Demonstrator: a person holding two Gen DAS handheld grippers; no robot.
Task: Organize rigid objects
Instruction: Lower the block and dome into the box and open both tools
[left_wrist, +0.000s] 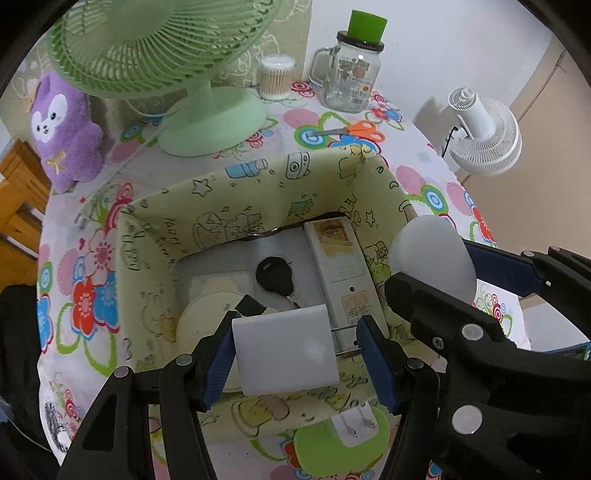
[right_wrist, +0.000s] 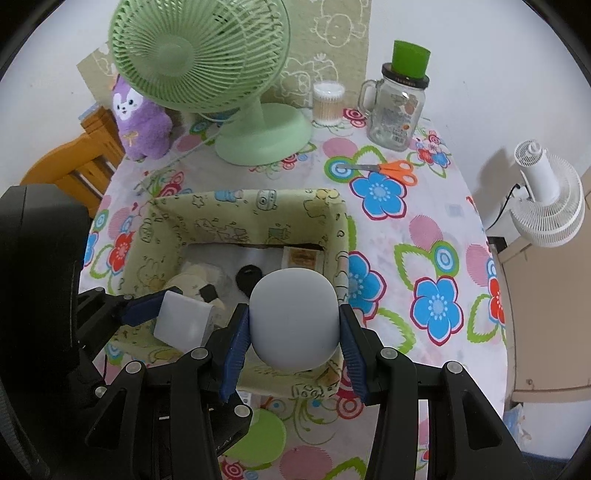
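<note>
At the far left edge of the table a purple plush toy (right_wrist: 142, 122) sat beside a wooden chair (right_wrist: 79, 162), with the green desk fan (right_wrist: 207, 62) just to its right, its round base (right_wrist: 262, 136) taking up much of the far strip of the flowered tablecloth (right_wrist: 424, 258).

Near the middle stood the fabric storage box (left_wrist: 236, 192), its soft walls upright and its top open. On its floor lay a black key fob (left_wrist: 275, 275), a long white remote-like piece (left_wrist: 343, 266) against the right wall, and a round cream item (left_wrist: 210, 314) at the near left; the middle of the floor showed bare.

The left gripper (left_wrist: 295, 354) hung above the near rim of the box, its pads clenched on a white rectangular block (left_wrist: 286, 350) held over the opening. Just to its right the right gripper (right_wrist: 293, 325) was clamped on a rounded grey-white object (right_wrist: 295, 317), held over the right near corner of the box. The two grippers stood close side by side, with little room between them.

Right of the box the cloth lay open up to the rounded table edge. Orange-handled scissors (right_wrist: 384, 169) lay beyond the far right corner of the box, and farther back stood a cotton swab tub (right_wrist: 328, 101) and a glass mug jar (right_wrist: 397, 114) with a green cup (right_wrist: 410, 57) on its lid. Off the table's right edge stood a white fan (right_wrist: 546, 199).
</note>
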